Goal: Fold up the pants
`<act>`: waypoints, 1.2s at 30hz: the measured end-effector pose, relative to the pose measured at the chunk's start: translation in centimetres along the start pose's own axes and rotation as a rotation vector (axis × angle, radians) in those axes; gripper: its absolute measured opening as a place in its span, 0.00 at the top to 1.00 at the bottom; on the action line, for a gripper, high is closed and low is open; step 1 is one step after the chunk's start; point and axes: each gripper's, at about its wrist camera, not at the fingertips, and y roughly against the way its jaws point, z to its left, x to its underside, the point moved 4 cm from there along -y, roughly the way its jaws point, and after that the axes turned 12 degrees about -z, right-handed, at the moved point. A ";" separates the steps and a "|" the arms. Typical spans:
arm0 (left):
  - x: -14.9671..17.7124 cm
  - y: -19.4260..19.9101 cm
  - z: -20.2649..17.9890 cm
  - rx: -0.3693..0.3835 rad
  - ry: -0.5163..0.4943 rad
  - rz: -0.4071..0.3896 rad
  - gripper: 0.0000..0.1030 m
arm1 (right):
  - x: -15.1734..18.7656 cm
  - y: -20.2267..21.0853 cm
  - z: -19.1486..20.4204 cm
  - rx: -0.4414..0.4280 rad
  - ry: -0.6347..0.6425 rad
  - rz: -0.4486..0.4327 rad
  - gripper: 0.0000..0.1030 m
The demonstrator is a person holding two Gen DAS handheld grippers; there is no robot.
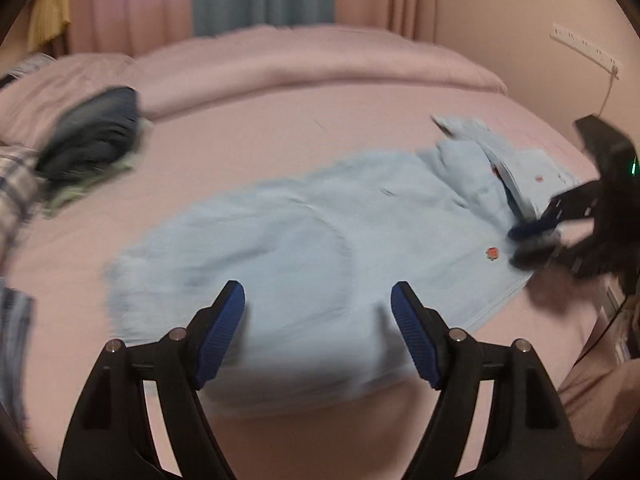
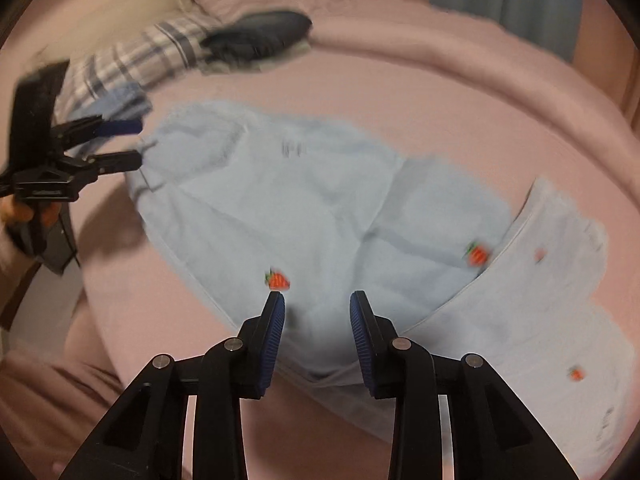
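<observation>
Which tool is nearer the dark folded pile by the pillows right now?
Left. The left tool hovers open over the light blue pants at the end toward the dark pile. The right tool is open over their far end.

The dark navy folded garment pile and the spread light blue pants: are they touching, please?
Apart. The left wrist view shows bare pink bedsheet between the dark navy folded garment pile and the light blue pants.

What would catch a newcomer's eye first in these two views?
The pale blue pants spread crumpled across the middle of the pink bed, dotted with small orange-red patches. Both tools stand open over the pants, the left tool near one end and the right tool near the other. A dark pile of clothes sits by the pillows.
</observation>
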 end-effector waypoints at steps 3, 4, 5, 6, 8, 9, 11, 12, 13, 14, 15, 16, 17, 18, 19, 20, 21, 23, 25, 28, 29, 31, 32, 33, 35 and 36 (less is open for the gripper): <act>2.8 -3.4 -1.9 -0.054 -0.099 0.131 0.24 | 0.2 0.2 0.0 -0.006 0.005 -0.034 0.67; 2.8 -3.0 -2.0 -0.060 -0.110 0.094 0.23 | -0.1 0.8 -0.5 -0.030 -0.039 -0.030 0.67; 2.6 -2.8 -1.9 -0.052 -0.101 0.092 0.22 | -0.4 1.4 -1.1 -0.058 -0.083 -0.044 0.67; 2.4 -2.6 -1.4 -0.036 -0.067 0.114 0.22 | -1.0 2.3 -2.0 -0.082 -0.128 -0.076 0.66; 1.9 -2.2 -0.8 -0.033 -0.013 0.119 0.22 | -2.5 4.2 -4.8 -0.065 -0.217 -0.154 0.66; 1.6 -1.9 -0.6 -0.031 0.007 0.116 0.22 | -3.4 4.9 -7.1 -0.020 -0.284 -0.188 0.63; 1.2 -1.7 -1.1 -0.009 0.031 0.112 0.22 | -4.4 5.3 -10.9 0.095 -0.394 -0.209 0.58; 0.8 -1.7 -1.7 0.017 0.041 0.108 0.22 | -5.0 4.9 -13.1 0.154 -0.448 -0.199 0.55; 0.4 -1.8 -2.4 0.039 0.046 0.102 0.22 | -5.3 4.4 -14.4 0.176 -0.482 -0.179 0.54; 0.2 -2.0 -3.1 0.060 0.050 0.098 0.22 | -5.8 3.5 -16.0 0.202 -0.527 -0.149 0.54; -0.2 -2.3 -4.1 0.097 0.063 0.099 0.22 | -6.2 2.6 -17.1 0.217 -0.561 -0.122 0.54; -0.6 -2.6 -5.0 0.140 0.080 0.102 0.22 | -6.8 1.5 -17.8 0.217 -0.579 -0.100 0.54; -1.0 -3.1 -6.2 0.190 0.099 0.106 0.22 | -7.5 0.5 -18.4 0.219 -0.582 -0.089 0.54; -1.1 -3.4 -7.2 0.224 0.108 0.111 0.22 | -8.1 -0.5 -18.7 0.230 -0.577 -0.068 0.54; -1.4 -3.8 -8.2 0.255 0.112 0.116 0.22 | -8.6 -1.7 -19.2 0.263 -0.567 -0.033 0.54; -1.3 -4.1 -9.8 0.287 0.107 0.120 0.22 | -8.7 -2.5 -19.5 0.290 -0.567 -0.013 0.54; -1.5 -4.4 -10.9 0.311 0.093 0.123 0.22 | -8.6 -3.4 -20.1 0.306 -0.578 0.021 0.54; -1.5 -4.8 -12.8 0.353 0.071 0.134 0.23 | -8.1 -4.4 -20.9 0.347 -0.574 0.064 0.72; -1.6 -5.1 -14.3 0.385 0.044 0.146 0.23 | -7.9 -3.5 -21.1 0.325 -0.587 0.022 0.93; -1.3 -5.6 -15.7 0.381 -0.017 0.163 0.30 | -7.2 0.3 -21.4 0.292 -0.666 -0.111 0.96; -1.3 -5.7 -16.0 0.380 -0.030 0.166 0.34 | -6.8 2.6 -21.2 0.274 -0.691 -0.181 0.96; -1.3 -5.6 -16.3 0.378 -0.054 0.160 0.38 | -4.8 7.3 -21.0 0.251 -0.737 -0.306 0.96; -1.3 -5.5 -16.4 0.379 -0.060 0.156 0.41 | -3.1 10.5 -20.5 0.244 -0.765 -0.399 0.96; -1.1 -5.4 -16.5 0.379 -0.066 0.153 0.43 | -1.6 12.4 -20.1 0.267 -0.784 -0.444 0.96; -0.8 -5.1 -16.9 0.370 -0.086 0.143 0.45 | 3.1 15.5 -19.7 0.297 -0.867 -0.532 0.96; -0.4 -4.8 -16.7 0.364 -0.100 0.143 0.45 | 5.6 15.8 -19.5 0.279 -0.920 -0.545 0.96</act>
